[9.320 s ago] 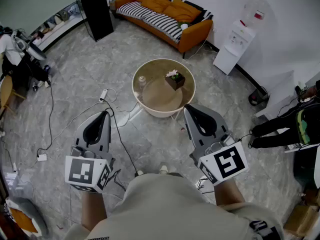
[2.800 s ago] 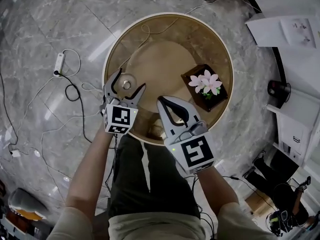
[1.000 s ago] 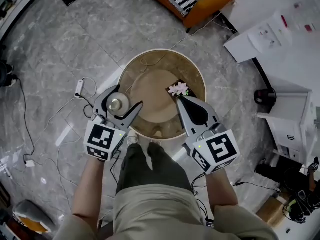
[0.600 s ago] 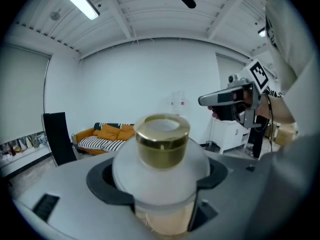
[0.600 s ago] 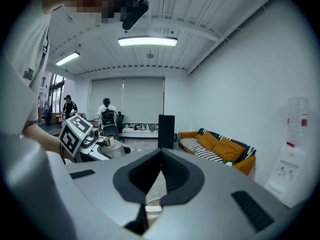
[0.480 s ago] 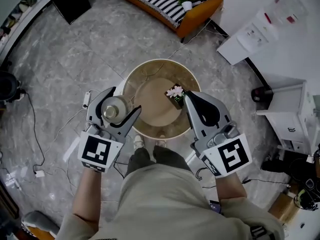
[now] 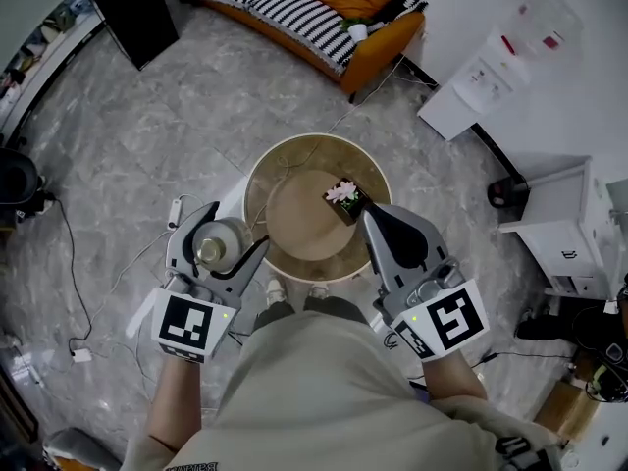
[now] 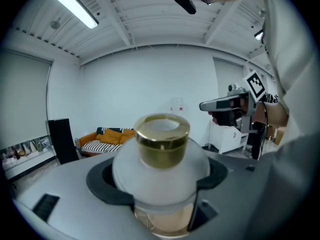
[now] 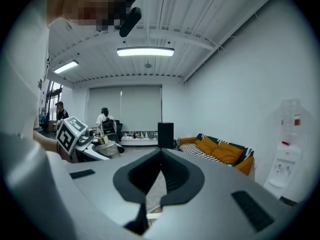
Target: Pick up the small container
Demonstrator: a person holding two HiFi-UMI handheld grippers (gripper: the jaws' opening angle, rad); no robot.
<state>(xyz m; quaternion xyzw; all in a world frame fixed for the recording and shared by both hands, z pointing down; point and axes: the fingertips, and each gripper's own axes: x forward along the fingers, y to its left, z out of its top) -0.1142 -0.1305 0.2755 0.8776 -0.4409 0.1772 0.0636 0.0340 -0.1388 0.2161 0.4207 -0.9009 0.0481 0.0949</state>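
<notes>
The small container [image 7: 214, 244] is a frosted round bottle with a gold cap. My left gripper [image 7: 232, 232] is shut on it and holds it in the air, left of the round table [image 7: 294, 219] and over the floor. In the left gripper view the container [image 8: 161, 170] sits upright between the jaws, its cap above them. My right gripper [image 7: 373, 220] is shut with nothing in it, at the table's right edge. The right gripper view shows its closed jaws [image 9: 160, 180] and, at the left, the held container [image 9: 104, 144].
A dark box with pink flowers [image 7: 343, 197] stands on the table's right side. A power strip and cables [image 7: 177, 210] lie on the marble floor at the left. An orange sofa [image 7: 314, 8], a black cabinet [image 7: 128, 3] and a white water dispenser [image 7: 479, 78] stand further off.
Both grippers have drawn back from the table toward the person. The left one still holds the container, now beside the table rather than over its rim. The table looks smaller and farther.
</notes>
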